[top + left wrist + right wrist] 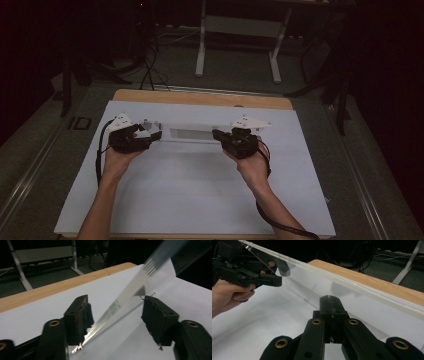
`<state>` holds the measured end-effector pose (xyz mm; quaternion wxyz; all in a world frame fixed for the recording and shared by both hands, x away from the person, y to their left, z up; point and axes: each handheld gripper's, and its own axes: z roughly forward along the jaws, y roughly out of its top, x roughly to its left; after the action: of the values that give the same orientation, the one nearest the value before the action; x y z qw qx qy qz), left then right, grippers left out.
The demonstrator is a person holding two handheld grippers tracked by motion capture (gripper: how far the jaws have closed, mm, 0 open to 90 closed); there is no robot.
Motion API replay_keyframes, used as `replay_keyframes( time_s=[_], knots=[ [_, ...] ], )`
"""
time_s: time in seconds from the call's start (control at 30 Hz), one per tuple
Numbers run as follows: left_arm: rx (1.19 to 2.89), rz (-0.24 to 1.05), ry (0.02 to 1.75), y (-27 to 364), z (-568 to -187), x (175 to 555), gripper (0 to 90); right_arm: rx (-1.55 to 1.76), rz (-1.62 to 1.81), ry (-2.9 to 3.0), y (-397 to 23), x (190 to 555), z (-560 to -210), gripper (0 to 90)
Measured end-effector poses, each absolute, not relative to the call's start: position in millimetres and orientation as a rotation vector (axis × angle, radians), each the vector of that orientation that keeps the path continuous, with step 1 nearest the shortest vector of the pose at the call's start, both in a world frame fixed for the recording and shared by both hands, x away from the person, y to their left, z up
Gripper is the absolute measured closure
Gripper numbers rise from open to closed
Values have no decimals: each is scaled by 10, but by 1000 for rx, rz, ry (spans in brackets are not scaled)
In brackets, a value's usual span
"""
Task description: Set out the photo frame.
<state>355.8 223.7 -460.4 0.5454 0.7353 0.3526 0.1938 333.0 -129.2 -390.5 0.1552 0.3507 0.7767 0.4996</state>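
The clear plastic sheet (190,134), pinched at one end by the closed right gripper (329,302) above the white table (200,200), should be centred between the wide-open left gripper (115,315) before closing

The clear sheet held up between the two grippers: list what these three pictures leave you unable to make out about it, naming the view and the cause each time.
- High view: the clear sheet is see-through and small, so its edges barely stand out from the white table cover.
- Left gripper view: the sheet's far end is blurred and cut off by the top edge.
- Right gripper view: the right gripper has its jaws together; whether they pinch the sheet cannot be told.
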Motion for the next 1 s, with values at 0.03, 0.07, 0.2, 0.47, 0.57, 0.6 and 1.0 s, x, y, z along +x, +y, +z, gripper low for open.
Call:
replay_keyframes(
  time_s=[0.03, 0.07, 0.2, 0.47, 0.57, 0.6, 1.0],
  knots=[
    [1744, 460, 831, 2235, -4604, 3556, 421, 1007, 1431, 2223, -1291, 3334, -3903, 900],
    [1740, 464, 828, 2228, -4602, 3553, 441, 1008, 1429, 2223, -1291, 3339, -3901, 900],
    [1736, 475, 831, 2224, -4599, 3564, 454, 1005, 1423, 2219, -1303, 3369, -3896, 900],
    [1743, 495, 841, 2211, -4579, 3589, 468, 1011, 1405, 2201, -1374, 3394, -3934, 851],
    [1739, 502, 850, 2204, -4575, 3598, 470, 1002, 1398, 2204, -1412, 3398, -3975, 821],
    [1739, 502, 850, 2204, -4575, 3598, 470, 996, 1397, 2205, -1421, 3398, -3986, 800],
    [1719, 522, 865, 2192, -4578, 3629, 474, 984, 1368, 2204, -1679, 3450, -4156, 690]
  ],
)
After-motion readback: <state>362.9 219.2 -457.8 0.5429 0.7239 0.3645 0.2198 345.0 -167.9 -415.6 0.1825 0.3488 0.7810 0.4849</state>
